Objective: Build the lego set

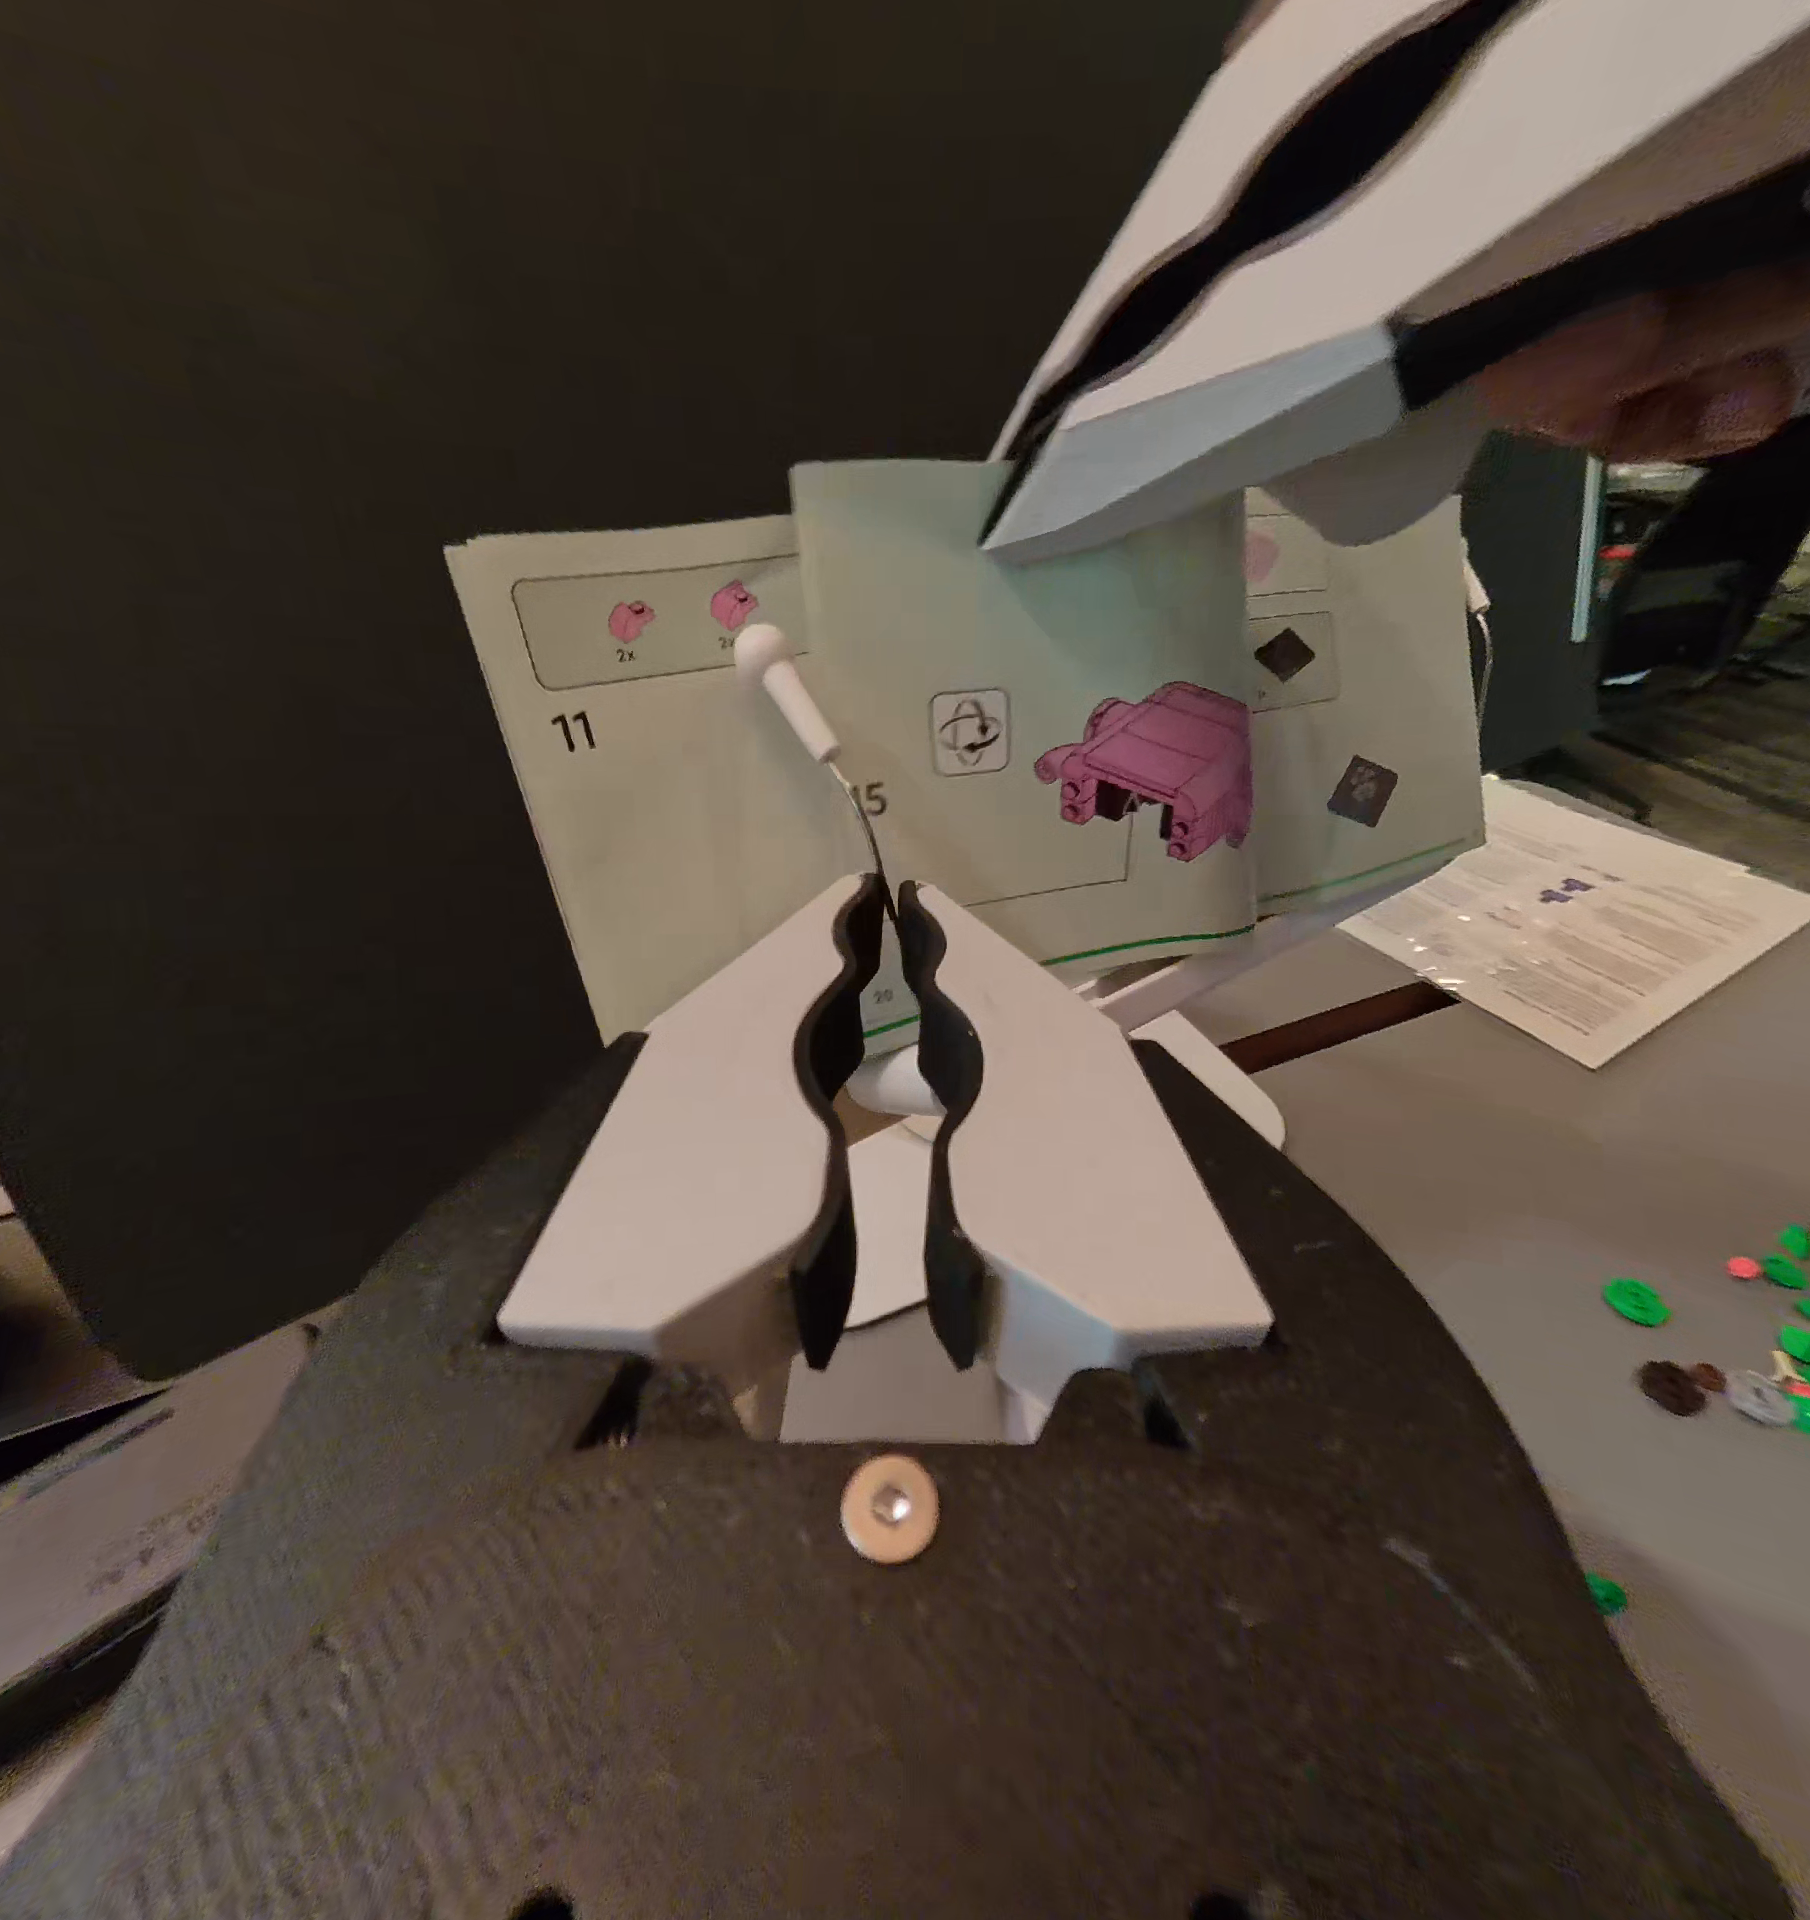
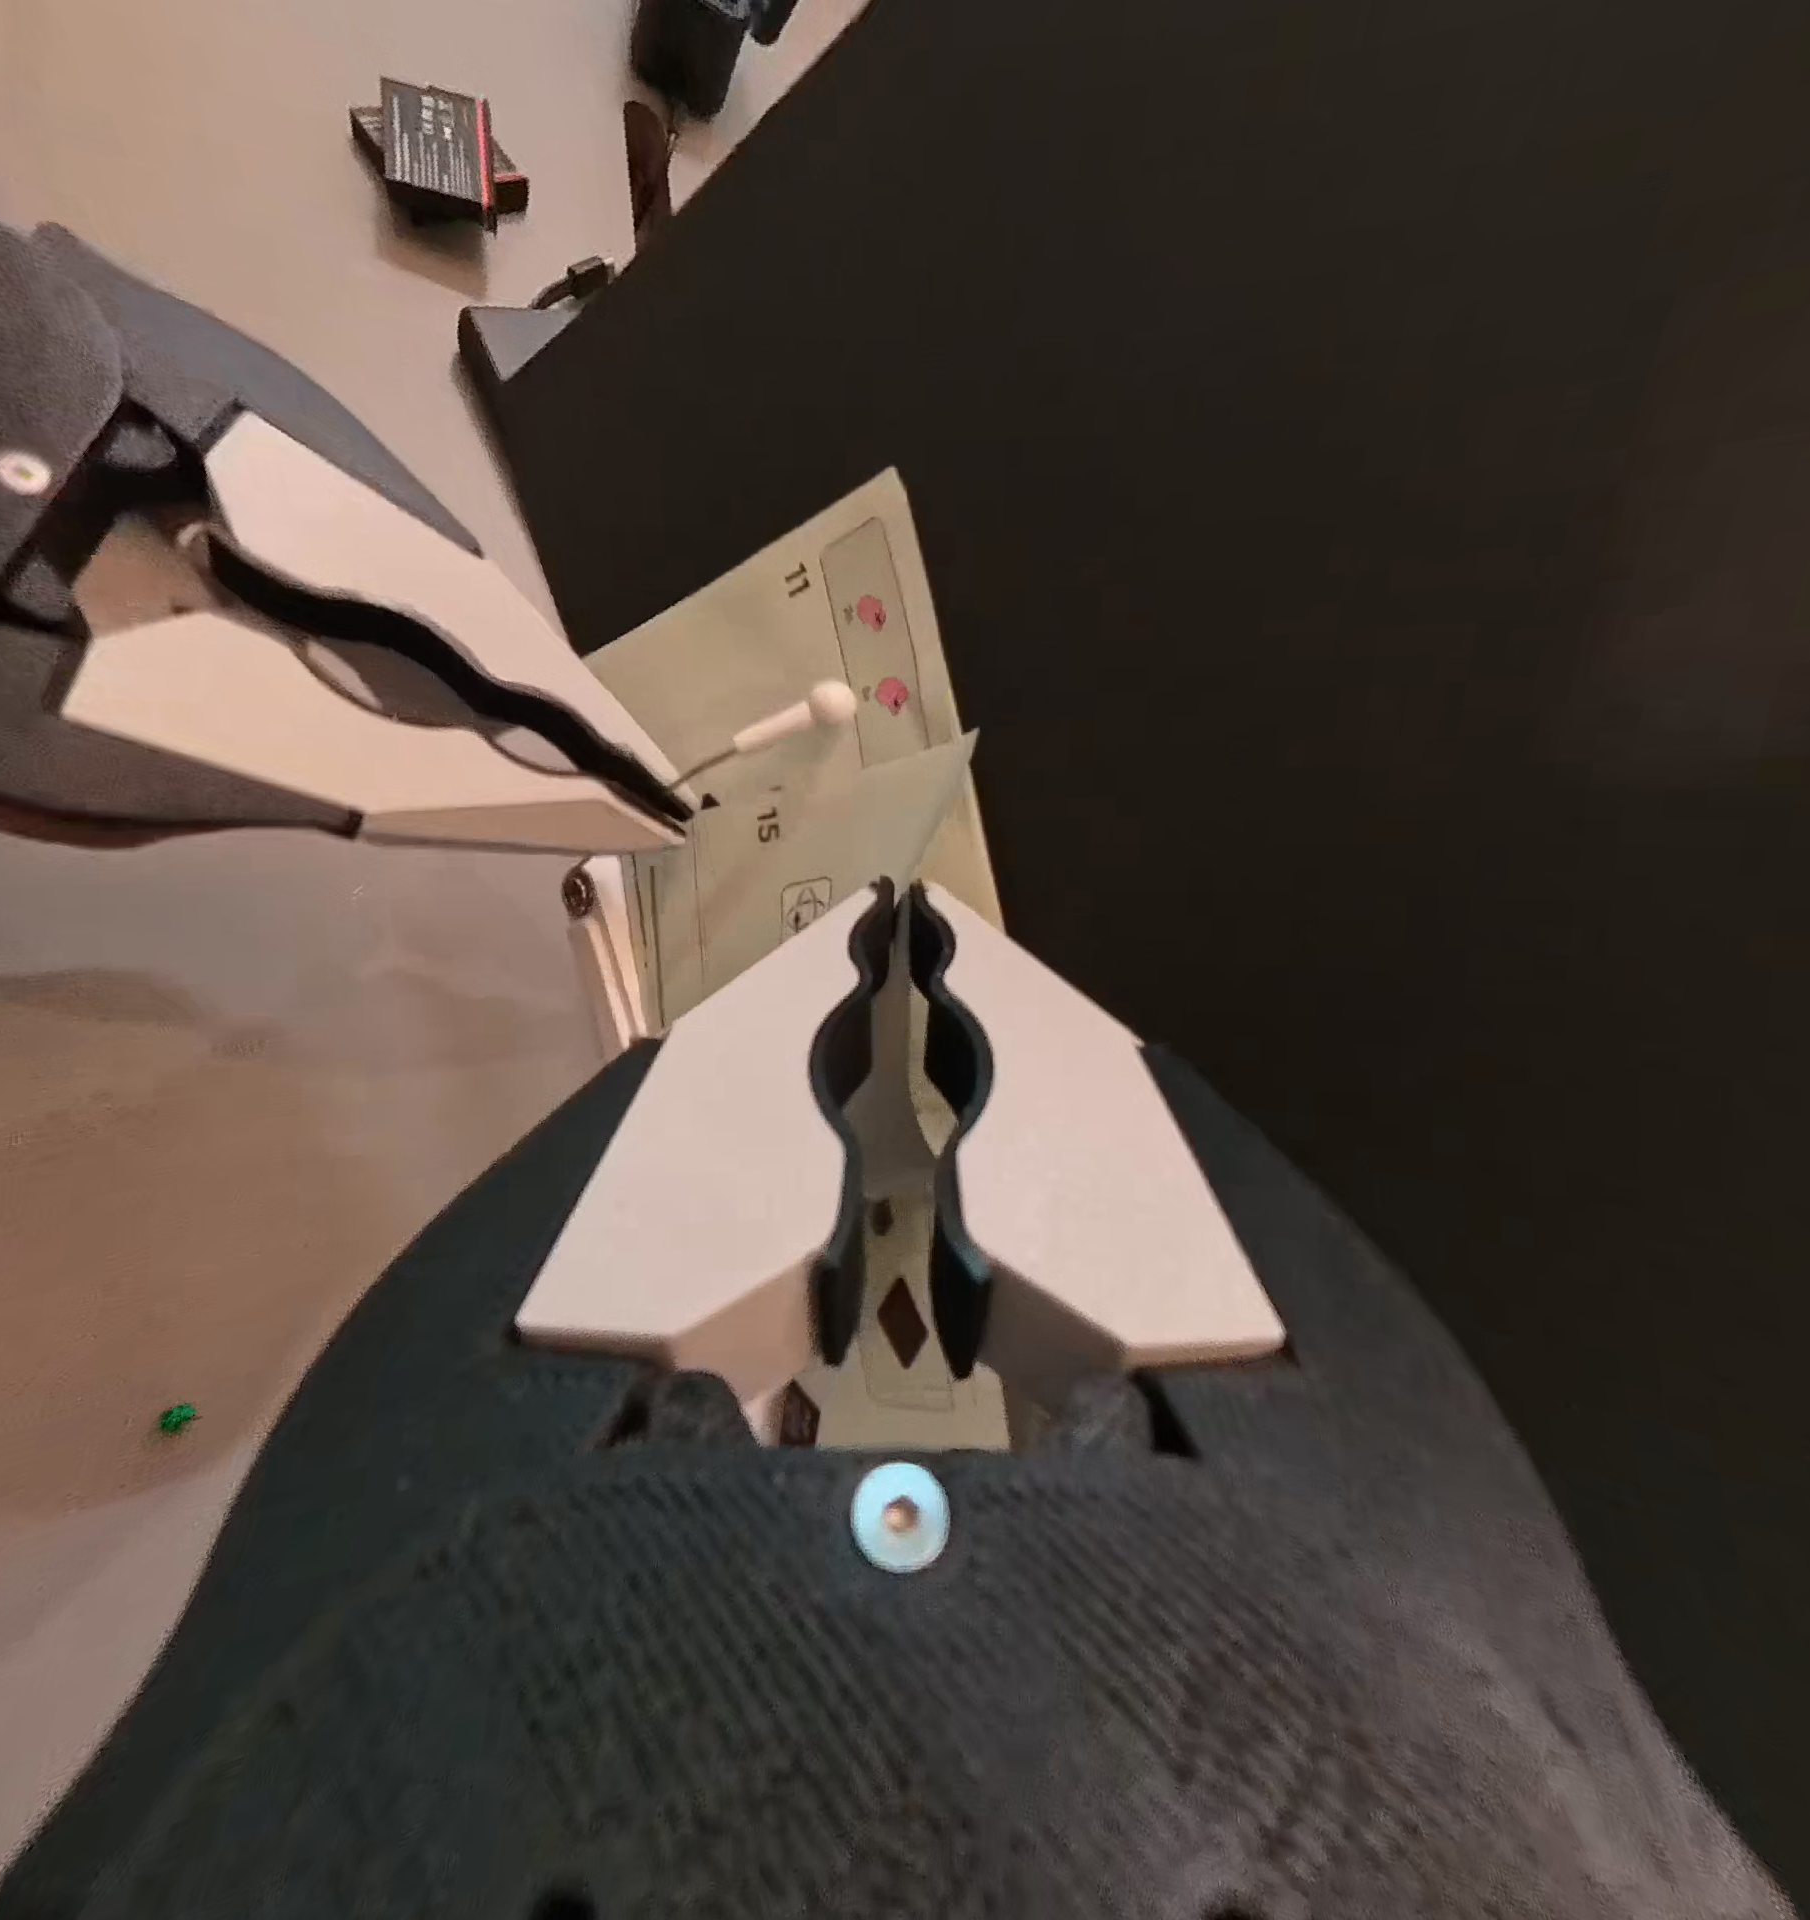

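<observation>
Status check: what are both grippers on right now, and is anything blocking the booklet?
Left gripper shut on page-holder wire. Right gripper shut on a page of the instruction booklet, page lifted. Loose bricks off to the right; nothing blocking.

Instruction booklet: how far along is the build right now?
Done: nothing assembled shows in either view. In hand: the right gripper pinches a lifted pale green paper booklet page, while the left gripper clamps the stand's white-tipped wire page clip. Left: the small loose green, brown and red bricks lie scattered on the grey table, seemingly unjoined.
</observation>
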Tool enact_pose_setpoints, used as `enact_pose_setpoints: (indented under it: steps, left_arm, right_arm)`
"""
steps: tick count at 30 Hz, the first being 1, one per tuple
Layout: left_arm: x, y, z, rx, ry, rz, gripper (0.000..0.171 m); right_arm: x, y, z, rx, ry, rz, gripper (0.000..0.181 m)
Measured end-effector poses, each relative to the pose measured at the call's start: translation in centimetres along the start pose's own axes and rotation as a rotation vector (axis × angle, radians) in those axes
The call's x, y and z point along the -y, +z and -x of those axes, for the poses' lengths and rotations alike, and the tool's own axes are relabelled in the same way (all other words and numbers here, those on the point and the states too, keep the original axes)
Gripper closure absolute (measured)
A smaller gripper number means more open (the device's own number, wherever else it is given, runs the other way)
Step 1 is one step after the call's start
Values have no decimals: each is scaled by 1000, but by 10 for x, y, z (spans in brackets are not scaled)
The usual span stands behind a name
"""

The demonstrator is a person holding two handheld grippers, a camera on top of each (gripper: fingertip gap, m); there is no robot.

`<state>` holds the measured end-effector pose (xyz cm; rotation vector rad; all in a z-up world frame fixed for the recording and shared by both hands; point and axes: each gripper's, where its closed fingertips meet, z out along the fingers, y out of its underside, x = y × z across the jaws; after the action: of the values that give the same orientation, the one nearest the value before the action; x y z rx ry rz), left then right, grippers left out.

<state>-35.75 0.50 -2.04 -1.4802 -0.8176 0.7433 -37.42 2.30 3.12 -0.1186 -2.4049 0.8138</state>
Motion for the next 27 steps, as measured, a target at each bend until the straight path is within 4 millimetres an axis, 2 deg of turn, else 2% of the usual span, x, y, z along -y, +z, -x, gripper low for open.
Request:
enact_pose_setpoints:
  steps: [7,14,17,20,23,25,27]
  left_arm:
    - [0,1,-1,-3,25,-23,171]
    - [-1,3,-1,-13,13,-6,171]
    - [-1,3,-2,-19,3,3,171]
    - [-2,3,-1,-22,-8,9,171]
    - [-1,2,-1,-31,-18,14,170]
    - [4,0,0,-37,-32,-10,168]
    - [12,-5,-1,-53,-44,-42,162]
  right_arm:
    - [21,19,3,37,-36,-41,180]
    - [28,26,0,36,-62,-49,179]
    - [36,22,-5,-7,-52,-86,164]
    - [45,12,-7,-43,-34,-119,152]
    - [47,-10,-6,-108,-6,-144,146]
    - [40,-33,5,-134,42,-171,144]
    - [27,-61,30,-122,113,-181,142]
